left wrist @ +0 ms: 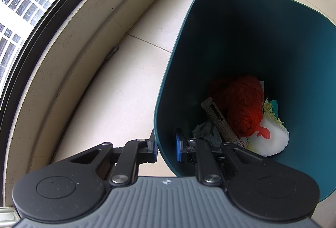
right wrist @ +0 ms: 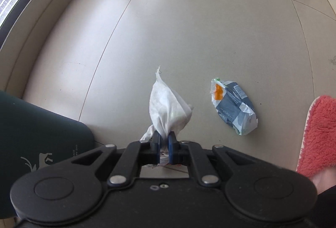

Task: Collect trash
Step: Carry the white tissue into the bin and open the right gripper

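Tissue (right wrist: pixel 168 108) pinched in my right tool (right wrist: pixel 163 145); left tool (left wrist: pixel 167 149) clamps bin (left wrist: pixel 252 43) rim. I'd carry it well over the opening before letting go.

Each hand-held gripper (left wrist: pixel 167 149) (right wrist: pixel 164 141): black linkage arms, silver rivets, blue-edged pads (left wrist: pixel 179 147); left body ribbed grey

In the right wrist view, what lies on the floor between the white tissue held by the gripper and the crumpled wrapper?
Nothing: in the right wrist view only bare floor tile separates the white tissue from the crumpled wrapper.
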`<state>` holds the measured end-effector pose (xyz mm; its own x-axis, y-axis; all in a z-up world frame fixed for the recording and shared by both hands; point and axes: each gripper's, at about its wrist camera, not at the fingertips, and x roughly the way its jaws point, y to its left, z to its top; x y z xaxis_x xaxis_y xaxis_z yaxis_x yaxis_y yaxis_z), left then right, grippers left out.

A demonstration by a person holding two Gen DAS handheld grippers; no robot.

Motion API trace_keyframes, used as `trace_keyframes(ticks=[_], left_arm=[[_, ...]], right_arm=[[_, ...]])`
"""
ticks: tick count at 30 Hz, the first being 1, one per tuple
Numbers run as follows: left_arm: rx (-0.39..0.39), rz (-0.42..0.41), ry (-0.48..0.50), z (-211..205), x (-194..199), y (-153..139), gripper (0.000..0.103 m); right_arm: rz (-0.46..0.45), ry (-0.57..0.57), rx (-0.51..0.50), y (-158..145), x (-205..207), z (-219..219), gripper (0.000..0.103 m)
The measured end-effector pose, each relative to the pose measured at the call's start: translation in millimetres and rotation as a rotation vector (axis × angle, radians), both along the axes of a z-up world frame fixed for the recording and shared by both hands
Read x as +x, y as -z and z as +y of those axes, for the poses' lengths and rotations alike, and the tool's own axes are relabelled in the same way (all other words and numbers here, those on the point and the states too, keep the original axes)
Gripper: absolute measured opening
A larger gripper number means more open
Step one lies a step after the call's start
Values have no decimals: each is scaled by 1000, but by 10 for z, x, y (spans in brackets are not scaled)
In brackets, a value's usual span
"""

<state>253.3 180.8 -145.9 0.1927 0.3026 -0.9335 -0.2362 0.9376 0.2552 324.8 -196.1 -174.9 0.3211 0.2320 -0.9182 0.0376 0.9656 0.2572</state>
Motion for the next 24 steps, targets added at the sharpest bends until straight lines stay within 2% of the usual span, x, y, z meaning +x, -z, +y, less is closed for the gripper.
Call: trace_keyframes(ticks=[2,7,12,14,18,24], left_arm=[[1,-1,0,0,2,-3,16],[0,-4,-3,3,2,-13,16],[-2,-5,-5,7,1,-16,16],[-4,-5,-7,10,3,-23,16],[-4,-8,-5,11,3,-32,16],[-17,-12,-11,36,1,-57,16]], right_arm=[[-39,-53,16,-262,-59,116,6],[-128,-196,130,-893,-150,503,6],[-182,-348,180,-1291,-259,966,6],[-196,-402,190,-1379,-279,1140,6],[-228,-505,148,-1437,-285,1562,6],[-201,-637,61,-1244,-226,2143,6]])
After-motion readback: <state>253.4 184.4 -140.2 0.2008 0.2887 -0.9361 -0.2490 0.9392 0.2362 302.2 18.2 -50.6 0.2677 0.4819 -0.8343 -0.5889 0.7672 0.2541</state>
